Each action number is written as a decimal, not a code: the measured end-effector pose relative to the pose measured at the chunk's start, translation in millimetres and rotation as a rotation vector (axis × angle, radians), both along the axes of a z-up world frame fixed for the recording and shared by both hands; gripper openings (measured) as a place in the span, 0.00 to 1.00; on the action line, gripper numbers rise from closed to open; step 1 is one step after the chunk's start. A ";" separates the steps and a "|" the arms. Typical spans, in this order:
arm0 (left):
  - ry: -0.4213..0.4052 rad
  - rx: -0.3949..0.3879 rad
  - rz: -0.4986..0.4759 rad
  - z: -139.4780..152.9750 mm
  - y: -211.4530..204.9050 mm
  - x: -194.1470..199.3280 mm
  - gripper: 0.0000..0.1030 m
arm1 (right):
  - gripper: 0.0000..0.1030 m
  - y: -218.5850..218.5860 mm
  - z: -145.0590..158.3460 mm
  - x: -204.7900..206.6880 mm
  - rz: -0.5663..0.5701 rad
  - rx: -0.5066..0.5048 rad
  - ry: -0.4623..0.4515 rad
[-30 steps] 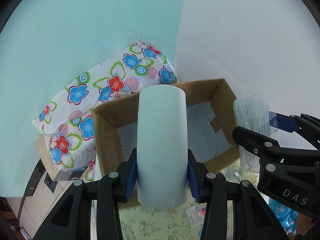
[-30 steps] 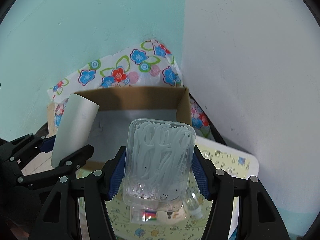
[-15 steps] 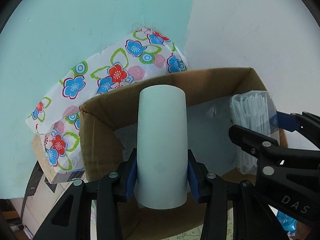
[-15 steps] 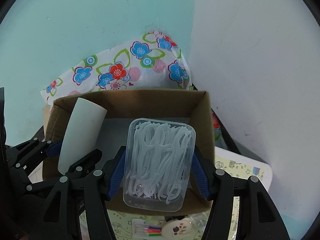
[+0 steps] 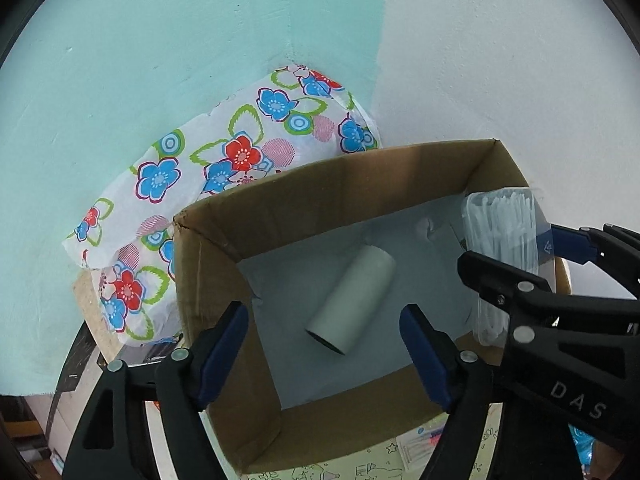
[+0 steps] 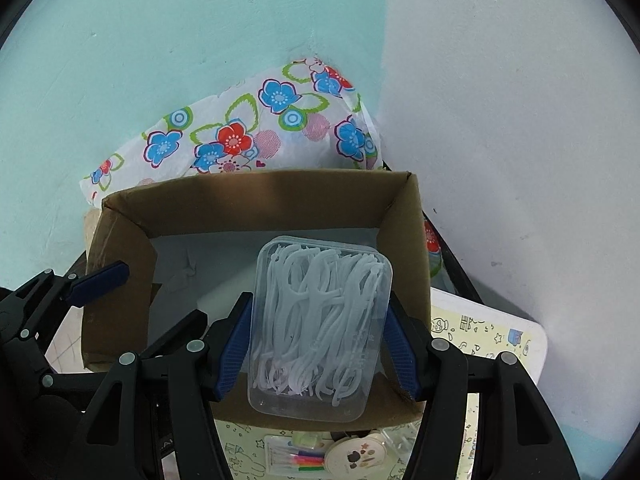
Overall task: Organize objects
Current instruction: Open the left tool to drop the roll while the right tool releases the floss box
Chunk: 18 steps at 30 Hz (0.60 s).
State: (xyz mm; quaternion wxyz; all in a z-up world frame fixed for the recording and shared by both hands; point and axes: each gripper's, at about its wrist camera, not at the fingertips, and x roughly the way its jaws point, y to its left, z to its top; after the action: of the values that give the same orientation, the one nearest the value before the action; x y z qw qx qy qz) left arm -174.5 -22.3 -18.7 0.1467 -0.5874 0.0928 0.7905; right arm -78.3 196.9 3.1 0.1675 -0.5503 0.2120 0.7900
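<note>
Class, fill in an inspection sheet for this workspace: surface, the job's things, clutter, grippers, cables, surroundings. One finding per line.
Surface: table top with a pale yellow cartoon-print cover, mostly hidden by the box.
Job's things: open cardboard box; white roll lying on its side on the box floor; clear case of floss picks held over the box.
Clutter: small pack of coloured sticks and a round tin on the table in front of the box.
Grippers: left gripper opening, nothing between its pads; right gripper closed on the case.
Cables: nothing seen.
Surroundings: flowered plastic sheet behind the box; turquoise and white walls meeting at a corner.
</note>
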 end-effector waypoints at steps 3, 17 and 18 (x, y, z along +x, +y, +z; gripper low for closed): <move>0.006 -0.002 -0.006 2.7 0.0 1.7 0.83 | 0.63 1.2 0.3 0.1 -0.006 -0.002 -0.005; -0.010 0.011 -0.030 1.7 -0.4 3.1 0.92 | 0.83 6.7 -1.6 9.4 -0.063 -0.056 0.036; -0.011 0.011 -0.031 0.9 -0.4 3.3 0.92 | 0.83 6.7 -2.8 9.4 -0.066 -0.051 0.028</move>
State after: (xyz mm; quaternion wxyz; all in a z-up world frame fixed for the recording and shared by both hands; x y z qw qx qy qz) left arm -171.2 -22.6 -17.8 0.1626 -0.5894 0.0965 0.7854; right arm -68.9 203.6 0.3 0.1763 -0.5362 0.2524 0.7860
